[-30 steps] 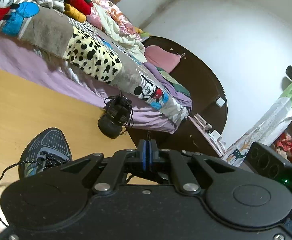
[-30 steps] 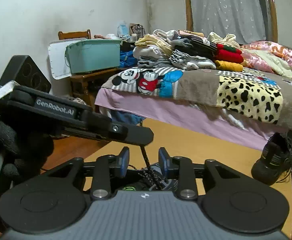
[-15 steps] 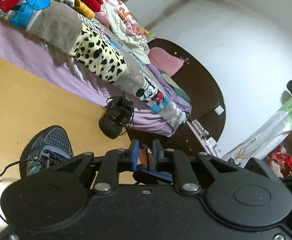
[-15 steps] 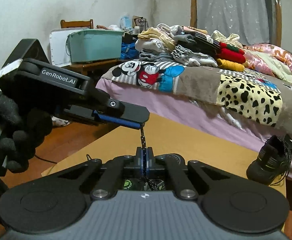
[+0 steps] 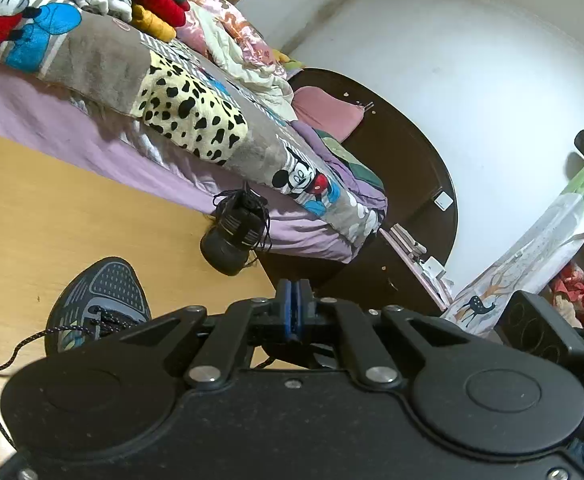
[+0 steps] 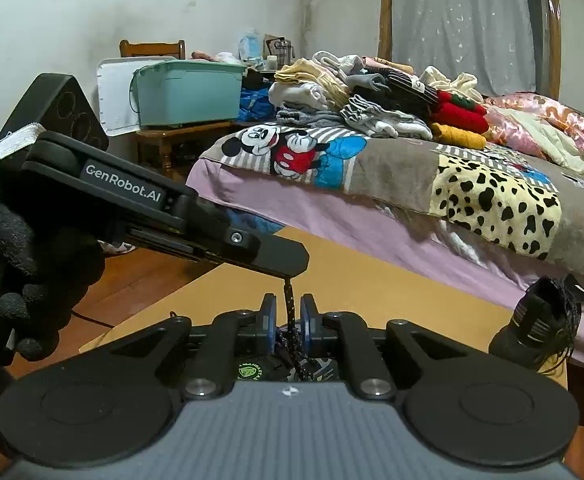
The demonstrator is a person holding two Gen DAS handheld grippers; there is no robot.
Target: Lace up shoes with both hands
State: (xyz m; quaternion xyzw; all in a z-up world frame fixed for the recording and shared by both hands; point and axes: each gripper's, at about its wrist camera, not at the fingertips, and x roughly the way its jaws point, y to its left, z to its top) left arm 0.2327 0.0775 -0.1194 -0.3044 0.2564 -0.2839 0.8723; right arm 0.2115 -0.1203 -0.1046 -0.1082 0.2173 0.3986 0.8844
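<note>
A grey running shoe lies on the wooden tabletop, and its speckled black lace trails off to the left. In the right wrist view the lace runs straight up from the shoe's tongue below. My left gripper reaches in from the left, held by a black-gloved hand, and is shut on the lace's upper end. In its own view, my left gripper has its blue pads together. My right gripper is opening, and the lace passes between its pads without being pressed.
A second, black shoe sits at the table's far edge against the bed. On the bed are a patterned blanket and piled clothes. A teal bin stands on a chair at the back left.
Half a second ago my right gripper was shut on the lace and my left stood slightly open. Now the left has closed on the lace and the right has parted its pads.
</note>
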